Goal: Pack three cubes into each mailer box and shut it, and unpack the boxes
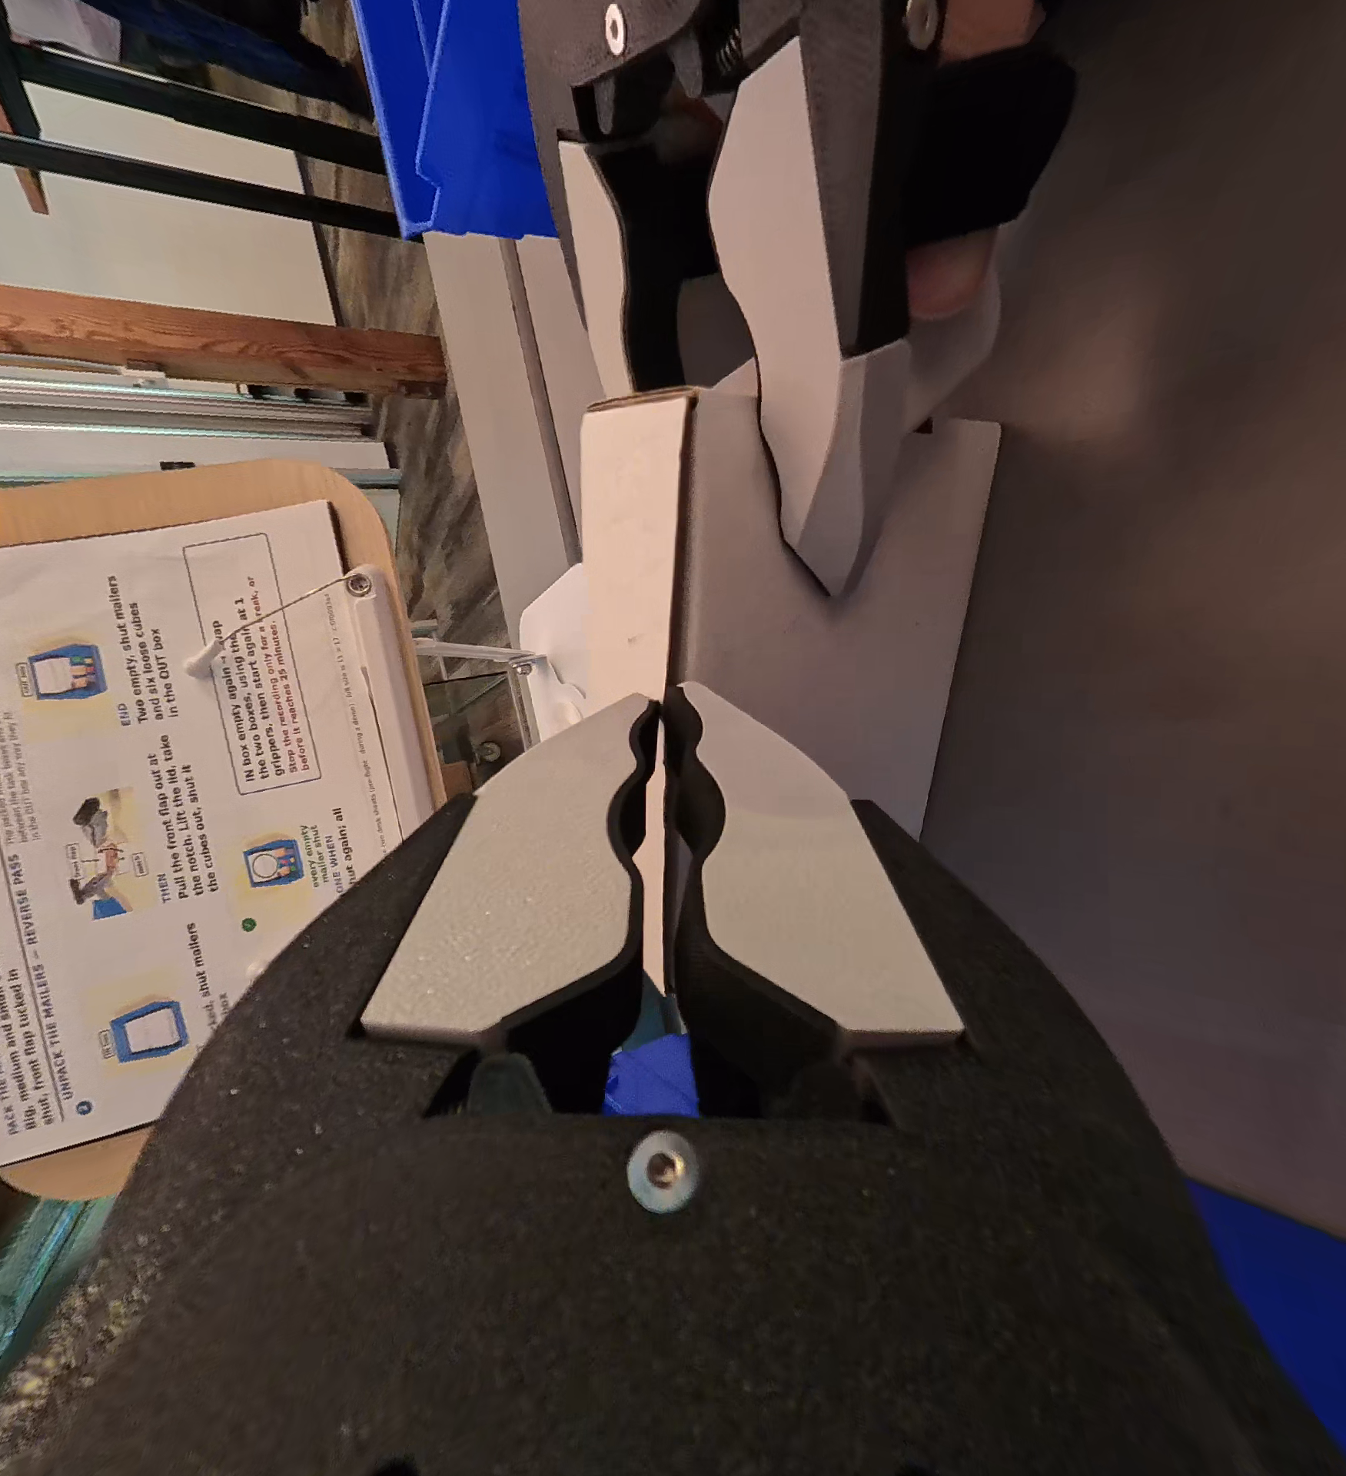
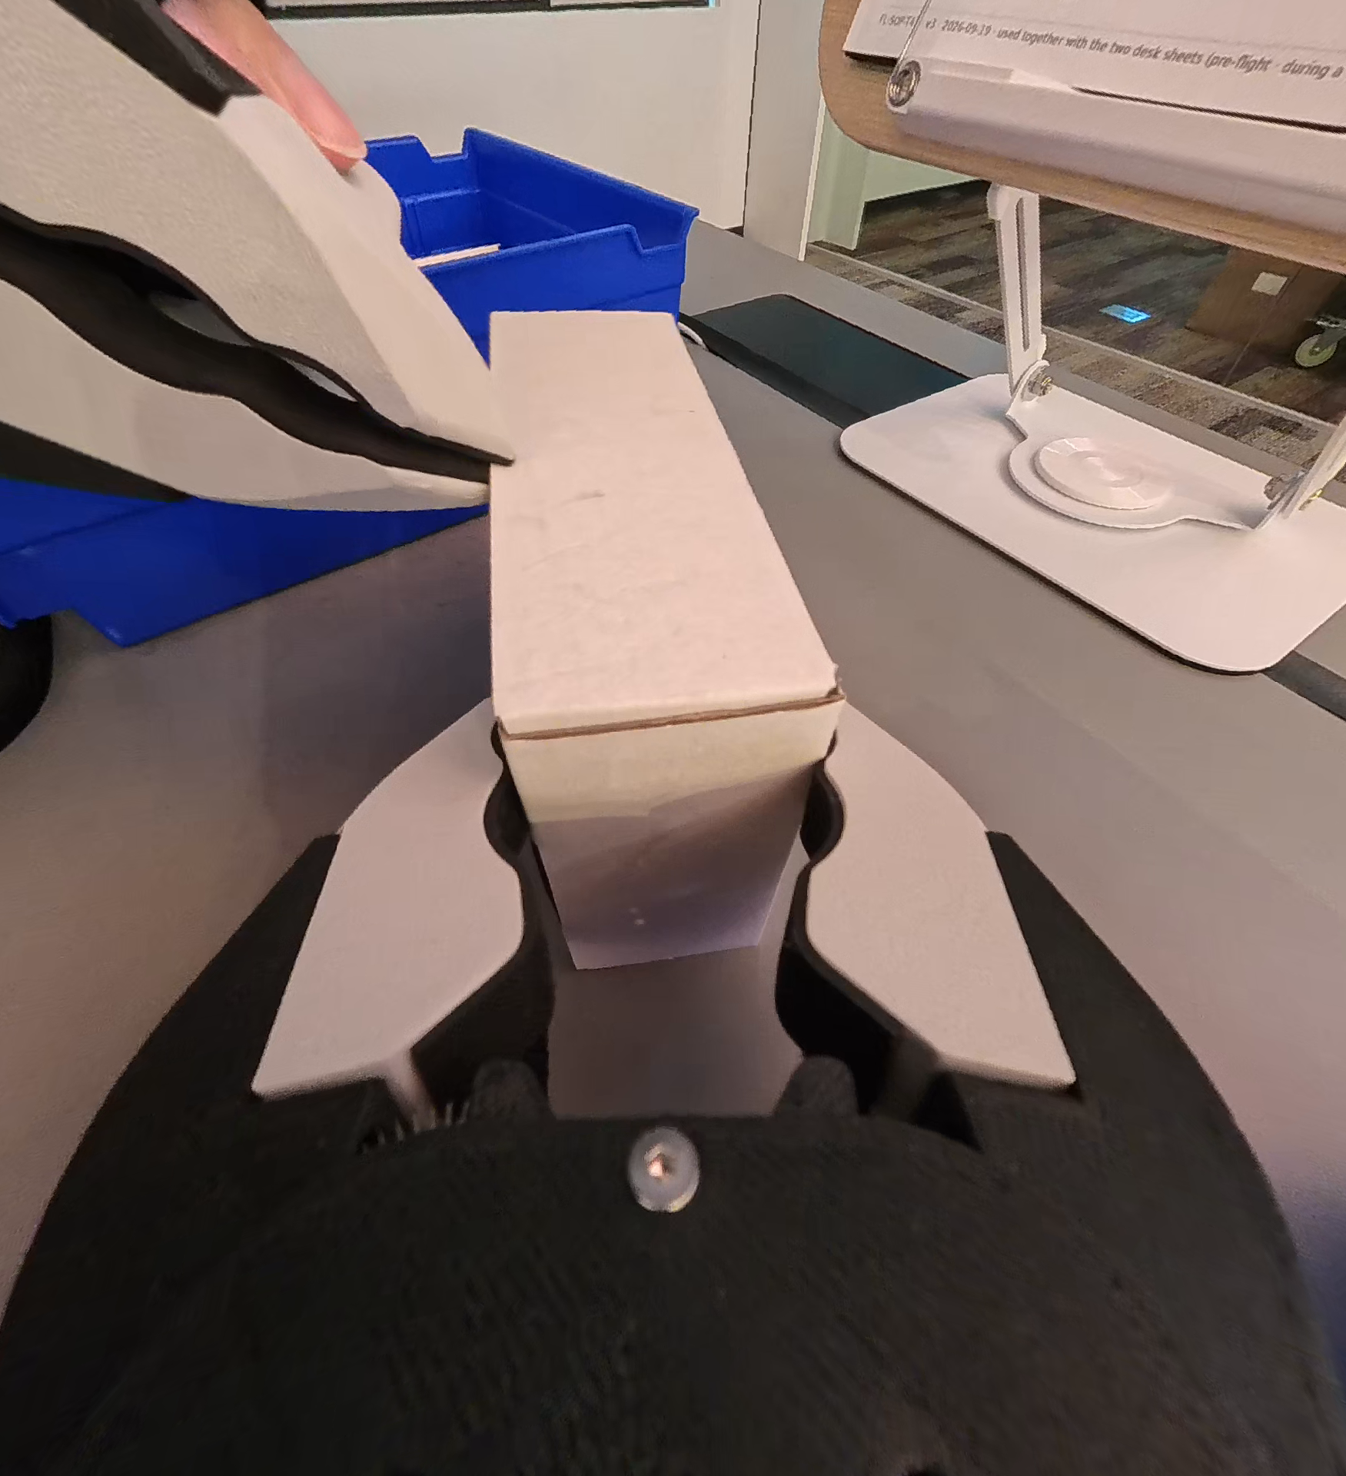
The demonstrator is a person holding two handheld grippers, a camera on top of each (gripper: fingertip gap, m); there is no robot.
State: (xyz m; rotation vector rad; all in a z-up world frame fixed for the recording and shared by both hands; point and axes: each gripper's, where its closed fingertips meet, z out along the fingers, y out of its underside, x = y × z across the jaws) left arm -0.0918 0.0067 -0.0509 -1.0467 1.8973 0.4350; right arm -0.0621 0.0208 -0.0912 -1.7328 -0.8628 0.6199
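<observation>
A white cardboard mailer box (image 2: pixel 621 519) stands on a narrow side on the grey table, lid closed, with a seam near its near end. My right gripper (image 2: pixel 665 743) is shut on the box's near end, one finger on each broad face. My left gripper (image 1: pixel 665 703) is shut on a thin cardboard edge of the same box (image 1: pixel 813 679). In the right wrist view the left gripper (image 2: pixel 486 471) reaches in from the upper left and meets the box's left face. The right gripper (image 1: pixel 733 479) shows at the top of the left wrist view. No cubes are visible.
A blue bin (image 2: pixel 558 240) sits behind and left of the box. A document stand with a white base (image 2: pixel 1093 495) is on the right, holding an instruction sheet (image 1: pixel 174 759) on a wooden board. A dark flat pad (image 2: pixel 813 351) lies behind the box on the grey table (image 2: pixel 1013 799). About 6 centimeters separates my left fingertips from my right.
</observation>
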